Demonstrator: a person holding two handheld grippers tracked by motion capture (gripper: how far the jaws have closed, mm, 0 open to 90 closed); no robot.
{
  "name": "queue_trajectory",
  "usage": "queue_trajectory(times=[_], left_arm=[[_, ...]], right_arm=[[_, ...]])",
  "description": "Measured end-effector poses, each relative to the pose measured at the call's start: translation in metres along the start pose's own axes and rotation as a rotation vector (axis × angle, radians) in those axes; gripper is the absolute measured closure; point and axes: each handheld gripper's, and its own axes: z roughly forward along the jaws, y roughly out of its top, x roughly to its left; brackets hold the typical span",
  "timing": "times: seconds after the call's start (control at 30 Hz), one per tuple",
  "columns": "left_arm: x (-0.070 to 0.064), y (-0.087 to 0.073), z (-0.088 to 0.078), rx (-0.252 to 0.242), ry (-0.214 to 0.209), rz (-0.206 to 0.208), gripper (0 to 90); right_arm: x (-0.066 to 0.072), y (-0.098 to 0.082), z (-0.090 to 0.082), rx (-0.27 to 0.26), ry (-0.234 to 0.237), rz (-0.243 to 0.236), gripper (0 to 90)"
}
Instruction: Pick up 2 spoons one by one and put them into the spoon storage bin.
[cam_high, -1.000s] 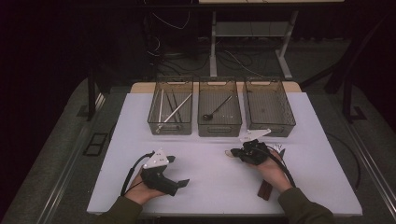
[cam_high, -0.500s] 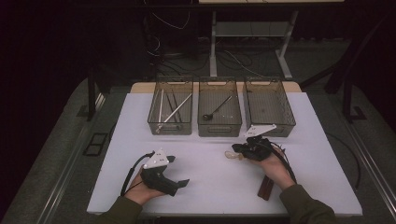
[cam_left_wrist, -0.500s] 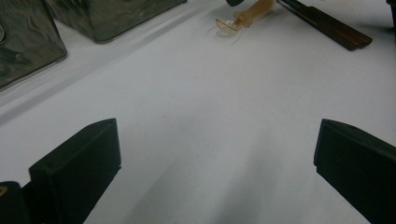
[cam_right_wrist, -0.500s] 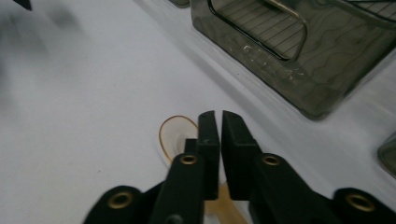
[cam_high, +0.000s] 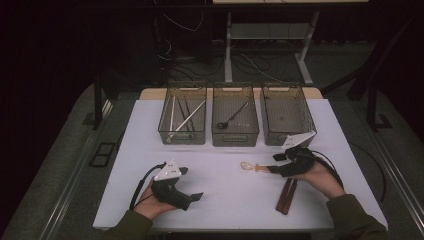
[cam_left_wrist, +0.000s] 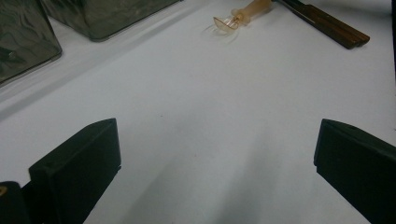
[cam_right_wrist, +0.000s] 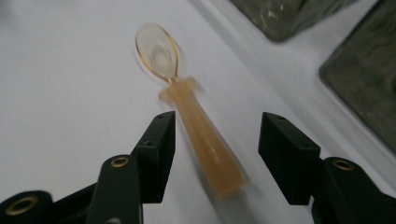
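Right gripper view has the right gripper (cam_right_wrist: 212, 144) with jaws just opened astride the amber spoon (cam_right_wrist: 196, 126) lying on the table (cam_high: 220, 200) before the middle basket (cam_high: 235, 135), so closing on its handle seems next; left gripper (cam_left_wrist: 215, 172) rests open, empty.

The left black two-jaw claw (cam_high: 192, 197) rests low over the white worktop (cam_high: 225, 200) near its front edge, gripped by the left hand (cam_high: 150, 202), jaws spread wide. The right black claw (cam_high: 272, 167), in the right hand (cam_high: 322, 177), lies level, pointing left; its jaws have just been opening, pads clear.
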Motion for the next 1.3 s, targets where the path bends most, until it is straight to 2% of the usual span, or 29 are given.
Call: queue_trajectory(times=[0.1, 0.23, 0.4, 0.57, 0.77, 0.8, 0.9, 1.2, 1.3], left_arm=[[0.000, 0.000, 0.000, 0.002, -0.002, 0.001, 0.0], [0.000, 0.000, 0.000, 0.003, -0.004, 0.002, 0.0], [-0.001, 0.000, 0.001, 0.003, -0.009, 0.003, 0.0], [-0.001, 0.000, 0.001, 0.004, -0.009, 0.005, 0.0], [-0.001, 0.000, 0.001, 0.005, -0.011, 0.007, 0.0], [-0.001, 0.000, 0.001, 0.006, -0.011, 0.007, 0.0], [-0.001, 0.000, 0.001, 0.005, -0.011, 0.007, 0.0], [0.000, -0.001, 0.001, 0.003, -0.019, 0.005, 0.0], [0.001, -0.002, 0.001, 0.002, -0.022, 0.006, 0.0]], right_arm=[[-0.004, -0.005, 0.003, 0.037, 0.002, -0.013, 48.4], [-0.002, -0.004, 0.010, 0.058, 0.035, -0.030, 50.5], [-0.001, -0.004, 0.012, 0.083, 0.014, -0.047, 58.6], [0.002, -0.003, 0.013, 0.105, -0.004, -0.102, 60.8], [0.003, -0.002, 0.012, 0.109, 0.015, -0.130, 68.8], [0.002, -0.002, 0.012, 0.114, 0.004, -0.149, 70.4], [0.005, 0.000, 0.012, 0.126, 0.011, -0.157, 73.4], [0.005, 0.000, 0.012, 0.126, 0.009, -0.135, 74.0], [0.004, 0.000, 0.010, 0.126, 0.011, -0.097, 74.0]])
